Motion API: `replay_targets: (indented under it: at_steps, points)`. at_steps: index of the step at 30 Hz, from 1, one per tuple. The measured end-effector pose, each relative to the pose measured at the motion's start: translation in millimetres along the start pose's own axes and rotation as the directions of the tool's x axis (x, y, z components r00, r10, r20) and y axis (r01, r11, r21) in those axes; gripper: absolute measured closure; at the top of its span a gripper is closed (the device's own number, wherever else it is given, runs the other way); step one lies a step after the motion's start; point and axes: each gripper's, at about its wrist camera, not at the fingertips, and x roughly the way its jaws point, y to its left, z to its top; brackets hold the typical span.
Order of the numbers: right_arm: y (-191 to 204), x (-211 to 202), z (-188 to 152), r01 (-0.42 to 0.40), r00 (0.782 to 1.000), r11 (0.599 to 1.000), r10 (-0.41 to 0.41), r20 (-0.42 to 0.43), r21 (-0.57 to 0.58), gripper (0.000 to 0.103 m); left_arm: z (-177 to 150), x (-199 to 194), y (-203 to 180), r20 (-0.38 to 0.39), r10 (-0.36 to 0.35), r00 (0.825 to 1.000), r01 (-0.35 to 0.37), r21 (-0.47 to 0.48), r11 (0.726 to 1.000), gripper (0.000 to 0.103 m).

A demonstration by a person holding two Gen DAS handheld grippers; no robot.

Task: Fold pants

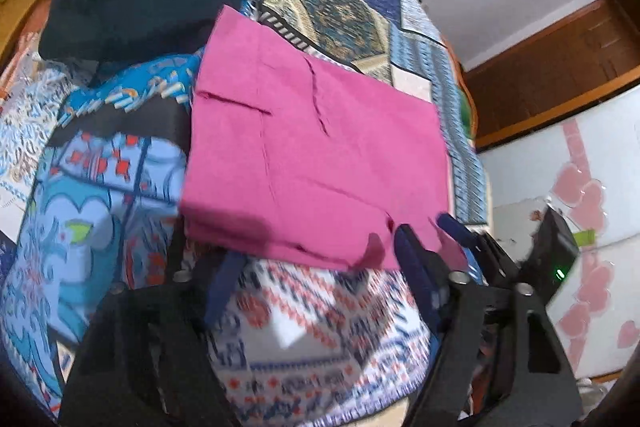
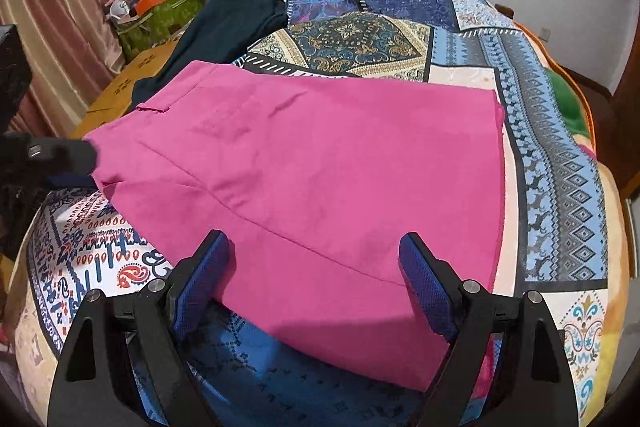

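Both tools, left [image 1: 320, 259] and right [image 2: 314, 267], gape over folded pink cloth pants [image 2: 320, 163]; dark teal garment [image 2: 224, 27] lies upper left on patchwork-patterned bedspread [image 2: 560, 163].

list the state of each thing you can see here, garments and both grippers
bright pink cloth pants: folded into a flat stack on the bed, not gripped
dark teal garment: rumpled, lying beyond the pants
patterned patchwork bedspread: spread over the bed
left gripper: open at the pants' near edge
right gripper: open, fingers either side of the pants' near edge
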Motion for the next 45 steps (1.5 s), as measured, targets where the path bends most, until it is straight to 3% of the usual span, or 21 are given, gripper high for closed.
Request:
replay_targets:
  at_steps: [1, 4, 9, 11, 13, 15, 16, 19, 20, 21, 24, 26, 30, 33, 35, 38, 40, 45]
  points:
    - [-1, 0, -1, -0.007, 1.000, 1.000, 0.007, -0.004, 0.007, 0.018, 2, 1, 0, 0.015, 0.038, 0.999, -0.038, 0.000, 0.999, 0.051]
    - [-2, -1, -2, -0.016, 1.000, 1.000, 0.016, -0.006, 0.021, 0.018, 4, 3, -3, 0.076, 0.147, 0.986, -0.148, 0.011, 0.989, 0.070]
    - [-3, -4, -3, -0.021, 1.000, 0.999, 0.021, -0.002, 0.030, 0.018, 0, -4, -17, 0.167, 0.210, 0.963, -0.231, 0.119, 0.966, 0.082]
    - [-4, -6, -4, -0.021, 1.000, 0.999, 0.021, 0.001, 0.034, 0.018, -2, -14, -29, 0.232, 0.251, 0.940, -0.295, 0.182, 0.938, 0.084]
    - [-6, -9, -5, -0.019, 1.000, 0.999, 0.019, 0.002, 0.039, 0.018, -7, -26, -40, 0.308, 0.293, 0.905, -0.370, 0.233, 0.900, 0.084]
    - [-8, -12, -8, -0.017, 1.000, 0.999, 0.017, 0.001, 0.043, 0.018, -11, -41, -48, 0.410, 0.341, 0.846, -0.467, 0.259, 0.846, 0.085]
    - [-9, -13, -8, -0.016, 1.000, 0.999, 0.016, 0.000, 0.045, 0.018, -14, -50, -52, 0.470, 0.366, 0.804, -0.523, 0.265, 0.810, 0.085]
    - [-11, -16, -12, -0.012, 1.000, 0.999, 0.013, -0.002, 0.052, 0.018, -18, -66, -60, 0.567, 0.393, 0.724, -0.615, 0.273, 0.740, 0.085]
    - [-11, -17, -13, -0.014, 1.000, 0.998, 0.014, -0.001, 0.055, 0.018, -18, -69, -64, 0.592, 0.392, 0.704, -0.637, 0.284, 0.717, 0.085]
    - [-11, -17, -14, -0.018, 1.000, 0.998, 0.018, 0.000, 0.059, 0.018, -19, -71, -67, 0.599, 0.387, 0.701, -0.642, 0.293, 0.708, 0.085]
    - [-10, -15, -14, -0.018, 1.000, 0.998, 0.018, -0.001, 0.064, 0.018, -16, -70, -76, 0.608, 0.369, 0.703, -0.646, 0.329, 0.688, 0.086]
    - [-10, -15, -13, -0.017, 1.000, 0.998, 0.017, -0.001, 0.067, 0.018, -14, -68, -84, 0.606, 0.348, 0.715, -0.635, 0.356, 0.686, 0.086]
    - [-10, -15, -14, -0.019, 1.000, 0.997, 0.019, -0.002, 0.073, 0.018, -9, -66, -103, 0.568, 0.282, 0.773, -0.564, 0.412, 0.716, 0.087]
    - [-11, -16, -14, -0.019, 1.000, 0.997, 0.019, -0.002, 0.073, 0.018, -2, -62, -116, 0.514, 0.226, 0.827, -0.485, 0.451, 0.749, 0.088]
    - [-11, -15, -14, -0.021, 1.000, 0.997, 0.021, -0.001, 0.075, 0.018, 4, -60, -122, 0.455, 0.177, 0.873, -0.408, 0.482, 0.775, 0.088]
    - [-12, -15, -14, -0.024, 1.000, 0.997, 0.024, -0.001, 0.079, 0.018, 12, -53, -129, 0.381, 0.124, 0.916, -0.317, 0.496, 0.808, 0.089]
    - [-12, -16, -14, -0.025, 1.000, 0.996, 0.025, 0.000, 0.080, 0.018, 18, -47, -132, 0.330, 0.094, 0.939, -0.257, 0.494, 0.831, 0.089]
    - [-12, -15, -14, -0.031, 1.000, 0.996, 0.031, 0.000, 0.086, 0.018, 25, -30, -137, 0.236, 0.052, 0.970, -0.163, 0.481, 0.861, 0.089]
